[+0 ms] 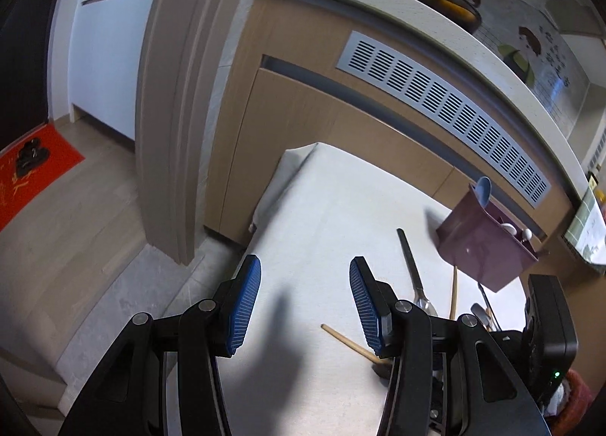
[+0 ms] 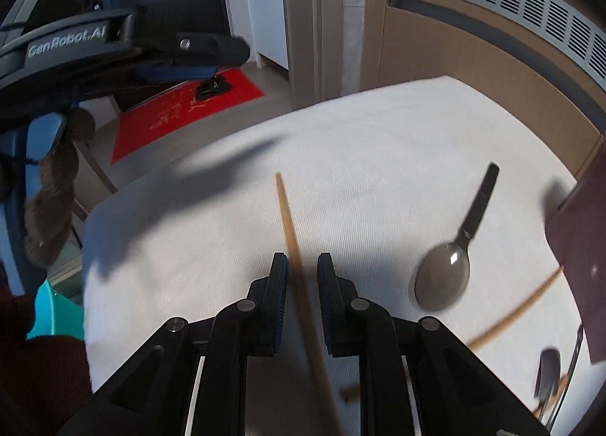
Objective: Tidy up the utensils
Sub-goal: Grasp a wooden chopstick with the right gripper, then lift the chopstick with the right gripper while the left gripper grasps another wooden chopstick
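Observation:
My left gripper (image 1: pixel 305 265) is open and empty above the white-clothed table (image 1: pixel 322 189). A purple utensil holder (image 1: pixel 488 246) stands at the right with a blue spoon (image 1: pixel 483 189) and white utensils in it. A black-handled metal spoon (image 1: pixel 414 277) and wooden utensils (image 1: pixel 453 292) lie near it. My right gripper (image 2: pixel 301 258) has its jaws close around a long wooden handle (image 2: pixel 289 220) that runs between the fingers; contact is not clear. The metal spoon (image 2: pixel 447 280) lies to its right, and the holder's edge (image 2: pixel 583 246) is at far right.
Wooden cabinet fronts with a grey vent grille (image 1: pixel 443 110) rise behind the table. A counter (image 1: pixel 416 8) above holds a pan. A red doormat (image 2: pixel 181 114) lies on the floor to the left. My left gripper's body (image 2: pixel 113 46) hangs at upper left in the right wrist view.

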The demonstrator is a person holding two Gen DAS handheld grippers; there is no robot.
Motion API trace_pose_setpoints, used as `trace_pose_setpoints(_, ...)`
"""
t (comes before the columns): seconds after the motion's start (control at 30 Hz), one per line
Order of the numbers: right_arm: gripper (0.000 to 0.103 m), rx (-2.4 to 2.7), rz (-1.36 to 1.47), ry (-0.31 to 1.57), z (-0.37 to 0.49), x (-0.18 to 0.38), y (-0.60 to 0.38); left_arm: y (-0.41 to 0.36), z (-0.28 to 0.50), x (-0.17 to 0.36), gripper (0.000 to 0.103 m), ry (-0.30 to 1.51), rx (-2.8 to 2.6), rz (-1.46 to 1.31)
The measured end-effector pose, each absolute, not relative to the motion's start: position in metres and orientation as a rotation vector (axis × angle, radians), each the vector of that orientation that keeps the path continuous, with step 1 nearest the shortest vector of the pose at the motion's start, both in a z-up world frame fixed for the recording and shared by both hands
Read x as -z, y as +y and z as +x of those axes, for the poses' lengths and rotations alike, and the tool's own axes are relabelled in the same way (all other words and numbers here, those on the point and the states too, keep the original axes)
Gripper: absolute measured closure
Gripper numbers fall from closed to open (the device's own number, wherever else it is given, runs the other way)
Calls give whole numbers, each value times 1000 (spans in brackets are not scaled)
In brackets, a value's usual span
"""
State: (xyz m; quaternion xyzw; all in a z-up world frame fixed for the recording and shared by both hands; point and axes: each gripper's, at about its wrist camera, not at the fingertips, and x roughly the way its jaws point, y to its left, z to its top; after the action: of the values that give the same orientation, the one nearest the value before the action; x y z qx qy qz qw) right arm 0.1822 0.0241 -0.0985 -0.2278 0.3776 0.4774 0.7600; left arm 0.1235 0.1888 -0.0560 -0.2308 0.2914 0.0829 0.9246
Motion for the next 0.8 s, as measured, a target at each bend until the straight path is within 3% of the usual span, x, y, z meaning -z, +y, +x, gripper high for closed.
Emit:
trace_pose_setpoints(0.13, 88, -1031, -523, 798, 180, 100, 33, 190, 126, 62, 53, 604, -172, -496)
trace_pose_setpoints(0.27, 97, -1008, -543, 762, 168, 99, 18, 184, 131, 65, 53, 616, -157, -505)
trace_pose_setpoints(0.4, 98, -966, -472, 740, 166, 91, -11, 168, 138, 65, 53, 635, -107, -491)
trace_pose_setpoints(0.8, 98, -489, -53, 746, 190, 61, -220, 66, 182, 84, 53, 791, 109, -370)
